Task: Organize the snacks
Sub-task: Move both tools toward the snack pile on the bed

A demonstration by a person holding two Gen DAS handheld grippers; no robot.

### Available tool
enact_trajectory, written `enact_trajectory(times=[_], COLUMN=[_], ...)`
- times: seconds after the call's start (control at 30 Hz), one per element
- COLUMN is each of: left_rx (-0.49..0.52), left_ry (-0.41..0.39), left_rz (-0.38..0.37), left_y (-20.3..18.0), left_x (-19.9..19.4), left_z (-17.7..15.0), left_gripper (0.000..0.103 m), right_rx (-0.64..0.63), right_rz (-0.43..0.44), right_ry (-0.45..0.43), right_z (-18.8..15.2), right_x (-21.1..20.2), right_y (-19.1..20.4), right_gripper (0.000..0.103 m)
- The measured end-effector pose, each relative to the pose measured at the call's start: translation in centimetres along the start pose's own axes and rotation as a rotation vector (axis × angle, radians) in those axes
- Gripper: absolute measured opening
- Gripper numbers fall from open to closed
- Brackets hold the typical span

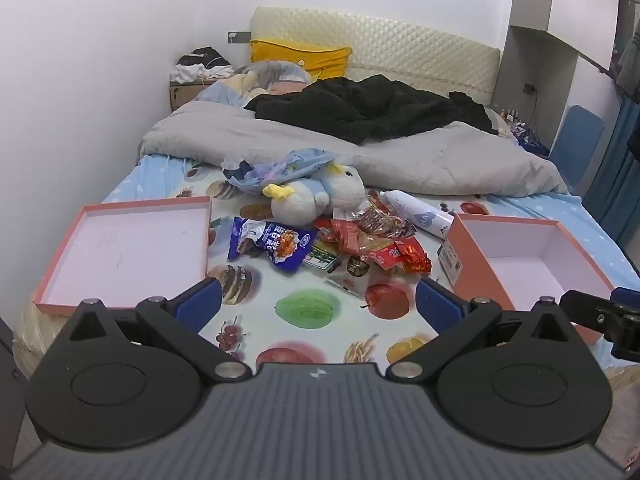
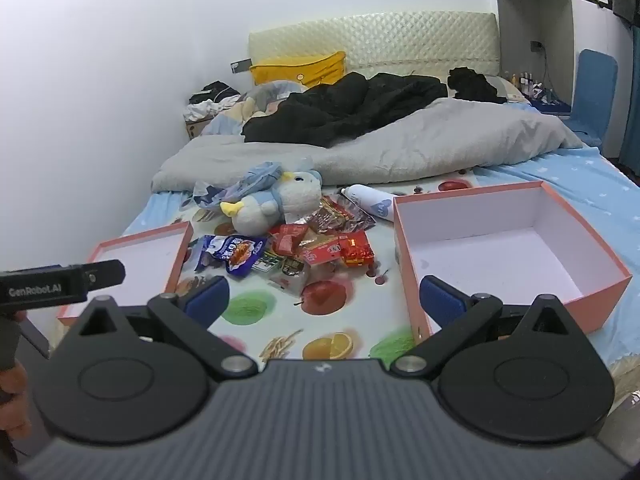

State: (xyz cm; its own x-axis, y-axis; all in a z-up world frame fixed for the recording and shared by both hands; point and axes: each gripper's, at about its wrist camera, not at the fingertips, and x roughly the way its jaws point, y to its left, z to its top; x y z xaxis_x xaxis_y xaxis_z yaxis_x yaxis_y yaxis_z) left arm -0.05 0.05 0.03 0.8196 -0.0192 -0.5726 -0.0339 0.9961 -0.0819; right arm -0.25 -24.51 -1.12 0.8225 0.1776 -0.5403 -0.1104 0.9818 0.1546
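A pile of snack packets lies on the bed's fruit-print sheet: a blue packet point(image 1: 270, 245) point(image 2: 232, 254), red packets point(image 1: 394, 254) point(image 2: 354, 250) and a clear pack point(image 1: 352, 276). A deep pink box point(image 1: 520, 256) point(image 2: 500, 240) stands empty to the right of the pile. Its shallow lid point(image 1: 124, 248) point(image 2: 144, 264) lies empty to the left. My left gripper point(image 1: 319, 300) is open and empty, short of the pile. My right gripper point(image 2: 324, 298) is open and empty, near the box's front left corner.
A plush duck point(image 1: 320, 196) point(image 2: 276, 200) and a white bottle point(image 1: 420, 214) point(image 2: 370, 200) lie just behind the snacks. A grey duvet point(image 1: 360, 148) and black clothes point(image 1: 372, 108) cover the far bed. The wall runs along the left.
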Motion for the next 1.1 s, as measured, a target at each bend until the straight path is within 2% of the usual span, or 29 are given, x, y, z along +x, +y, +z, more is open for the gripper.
enact_trajectory(times=[0.2,0.4,0.57,0.93,1.1], left_rx=[-0.021,-0.009,-0.005,-0.016,-0.018], left_ry=[0.014,0.015,0.026,0.031,0.031], left_rz=[-0.017,0.000,-0.002,-0.010,-0.020], left_y=[0.1,0.0,-0.1,-0.3,-0.6], left_x=[-0.1,-0.2,0.0,-0.2,-0.3], left_z=[-0.1,-0.4,0.0,-0.3,-0.4], left_gripper=[0.103,0.103,0.103,0.103,0.103], right_rx=[-0.006,0.009,0.036,0.027,0.079], right_rz=[0.010,0.001,0.015,0.017,0.038], right_ry=[0.001,0.014,0.023,0.006,-0.018], right_z=[0.0,0.0,-0.2,-0.3,0.0], right_x=[-0.5,0.4,-0.1,-0.8,-1.1], right_y=[0.0,0.7,-0.5,-0.7,-1.2], right_gripper=[0.103,0.103,0.103,0.103,0.103])
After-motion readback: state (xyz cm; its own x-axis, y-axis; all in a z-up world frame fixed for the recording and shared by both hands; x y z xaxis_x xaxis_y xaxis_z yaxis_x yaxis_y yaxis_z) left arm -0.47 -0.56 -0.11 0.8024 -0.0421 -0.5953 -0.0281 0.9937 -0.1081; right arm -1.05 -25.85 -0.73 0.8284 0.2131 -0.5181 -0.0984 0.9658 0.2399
